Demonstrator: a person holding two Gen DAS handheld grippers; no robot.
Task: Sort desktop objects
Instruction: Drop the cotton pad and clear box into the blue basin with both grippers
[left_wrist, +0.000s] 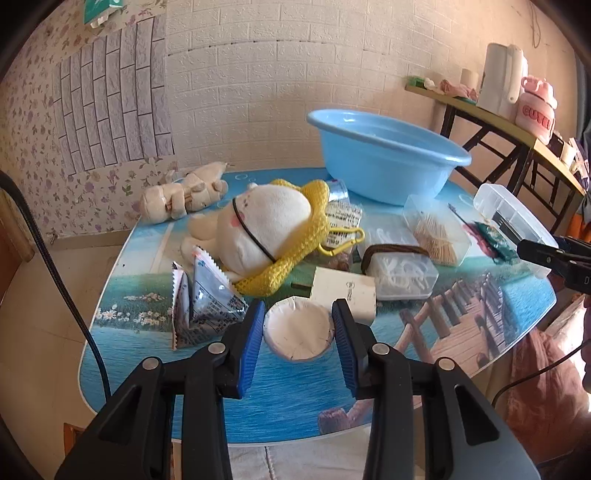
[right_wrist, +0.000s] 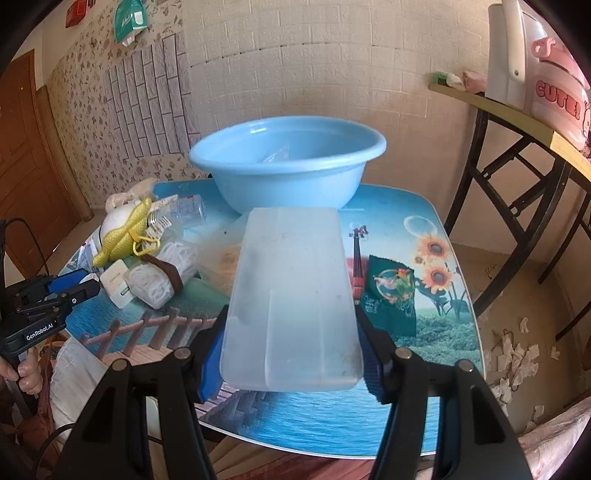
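My left gripper is shut on a round white paper-wrapped puck, held between its blue pads just above the table near the front. My right gripper is shut on a long clear plastic box, holding its near end; the box points toward the blue basin. The basin stands at the back of the table and also shows in the left wrist view. A white plush toy with a yellow knit hat, a white charger and silver snack packets lie ahead of the left gripper.
A clear box of floss picks, a toothpick box, a beige plush and a green snack packet lie on the picture-printed table. A side table with a white kettle and pink bottle stands at right.
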